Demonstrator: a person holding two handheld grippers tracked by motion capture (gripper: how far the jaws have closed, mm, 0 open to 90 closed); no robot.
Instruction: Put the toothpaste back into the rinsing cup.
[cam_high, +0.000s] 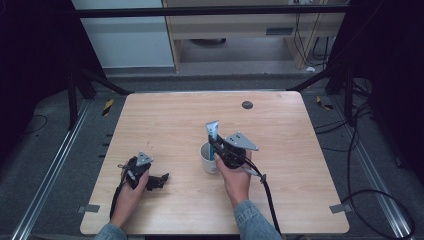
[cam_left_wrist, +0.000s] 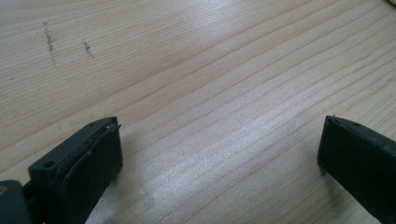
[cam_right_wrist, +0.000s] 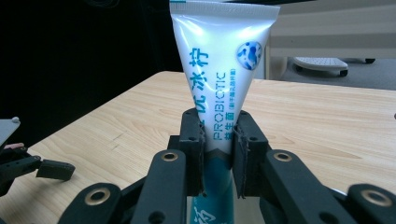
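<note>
A white and teal toothpaste tube (cam_high: 213, 131) (cam_right_wrist: 223, 74) stands upright, crimped end up, over a white mug (cam_high: 208, 158) near the table's middle. My right gripper (cam_high: 216, 146) (cam_right_wrist: 218, 154) is shut on the tube's lower half, jaws pinching it from both sides. The tube's bottom end is hidden behind the jaws, so whether it sits inside the mug is unclear. My left gripper (cam_high: 161, 181) (cam_left_wrist: 219, 154) rests low on the bare wood at the front left, open, with nothing between its fingers.
The wooden table (cam_high: 165, 120) has a small dark round hole (cam_high: 247, 105) near its far edge. Faint pencil-like marks (cam_left_wrist: 49, 39) dot the wood ahead of the left gripper. Black frame bars and cables surround the table.
</note>
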